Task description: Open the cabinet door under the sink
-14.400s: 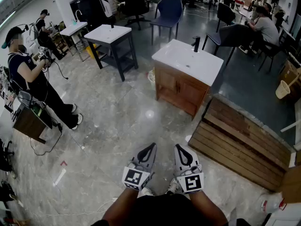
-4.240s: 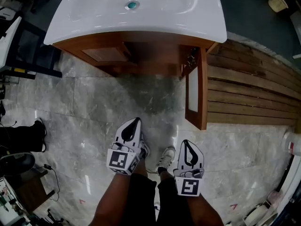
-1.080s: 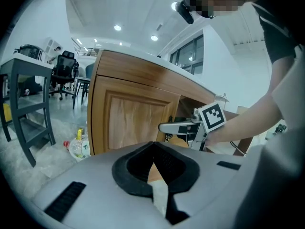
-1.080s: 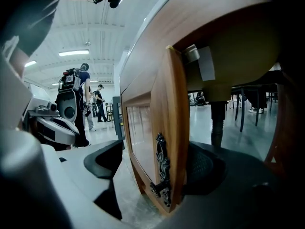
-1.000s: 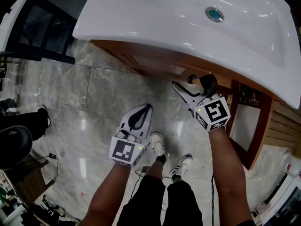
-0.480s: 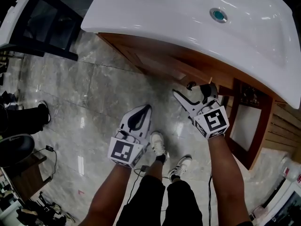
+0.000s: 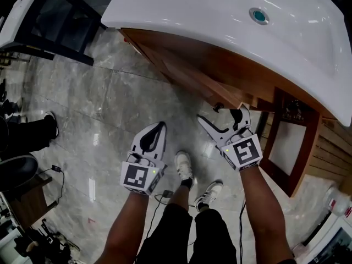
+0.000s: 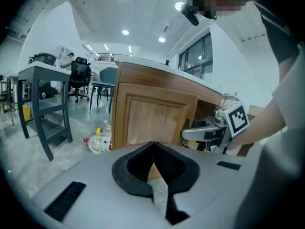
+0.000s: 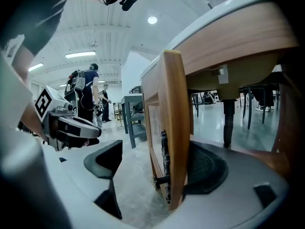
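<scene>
Brown wood makes up the cabinet under the white sink [image 7: 209, 15], whose basin is showing one round drain [image 7: 258, 15]. What the cabinet is holding inside cannot be made out. It has two doors, and both are standing open.

The cabinet door [image 9: 174, 123] is standing out at an angle just ahead of the right gripper [image 9: 155, 165]. That gripper's jaws are standing wide apart with the door's free edge between them. One pad is sitting behind the panel, and the other is hanging well clear of its front. One dark metal handle [image 9: 164, 159] is running up the door's framed face, close to that edge. The second door [image 7: 289, 144] is hanging open to the right of the right gripper.

The left gripper [image 8: 153, 149] is hovering to the other gripper's left, its jaws pressed together on nothing. Ahead of it and to its left, a plastic bag [image 8: 97, 140] holding bottles is lying on the grey stone floor [image 7: 110, 109].
</scene>
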Motion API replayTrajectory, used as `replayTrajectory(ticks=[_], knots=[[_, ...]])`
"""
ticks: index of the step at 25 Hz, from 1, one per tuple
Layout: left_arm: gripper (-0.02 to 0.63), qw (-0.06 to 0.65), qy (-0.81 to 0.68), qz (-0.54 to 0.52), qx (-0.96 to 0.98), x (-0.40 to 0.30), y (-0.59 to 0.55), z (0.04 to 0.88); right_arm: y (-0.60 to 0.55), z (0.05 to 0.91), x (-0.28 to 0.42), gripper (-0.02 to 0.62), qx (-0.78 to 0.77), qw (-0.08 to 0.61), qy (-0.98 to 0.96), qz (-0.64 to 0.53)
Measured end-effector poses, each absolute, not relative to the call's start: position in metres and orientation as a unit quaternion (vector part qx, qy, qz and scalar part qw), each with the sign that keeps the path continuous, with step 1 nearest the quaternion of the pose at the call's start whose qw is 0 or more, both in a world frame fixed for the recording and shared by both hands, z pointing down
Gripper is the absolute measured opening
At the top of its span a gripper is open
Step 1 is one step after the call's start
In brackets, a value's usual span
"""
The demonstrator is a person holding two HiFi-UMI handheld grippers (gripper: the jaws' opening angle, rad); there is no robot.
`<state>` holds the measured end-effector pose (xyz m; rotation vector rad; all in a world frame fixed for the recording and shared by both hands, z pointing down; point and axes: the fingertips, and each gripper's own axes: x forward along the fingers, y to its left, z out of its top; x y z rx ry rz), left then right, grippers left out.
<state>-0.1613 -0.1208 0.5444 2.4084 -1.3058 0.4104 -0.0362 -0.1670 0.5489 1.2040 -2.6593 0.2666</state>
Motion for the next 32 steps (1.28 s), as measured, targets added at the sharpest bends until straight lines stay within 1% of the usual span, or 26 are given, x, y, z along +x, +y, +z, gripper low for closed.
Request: replayTrajectory(ticks=[2,5,8,14,16,20,26,32], knots=[[0.023,0.186,-0.468,0.156,0.85,-0.168,-0.116,0.546,-0.16,0.548,-0.042,0.385,0.406,0.107,-0.903,0.091],[0.023,0.174,-0.483,0.143,0.846,-0.176,-0.114,0.542,-0.152,0.544,-0.049,0.385,0.406,0.098,-0.903,0.1],[0.023,0.171,-0.492,0.181,0.834,-0.189,-0.104,0.55,-0.145,0.541,-0.054,0.385,0.407,0.084,-0.902,0.113],[0.023,0.179,-0.517,0.163,0.821,-0.208,-0.095,0.551,-0.135,0.537,-0.066,0.385,0.405,0.086,-0.905,0.096],[0.023,0.174,-0.522,0.142,0.823,-0.206,-0.094,0.548,-0.13,0.538,-0.071,0.385,0.4,0.091,-0.908,0.083],[0.023,0.182,-0.524,0.16,0.816,-0.206,-0.088,0.55,-0.123,0.54,-0.078,0.385,0.402,0.102,-0.906,0.082],[0.023,0.164,-0.528,0.146,0.821,-0.212,-0.078,0.546,-0.11,0.541,-0.094,0.385,0.398,0.128,-0.906,0.064],[0.023,0.171,-0.542,0.132,0.812,-0.222,-0.074,0.542,-0.094,0.541,-0.114,0.385,0.383,0.131,-0.912,0.064]])
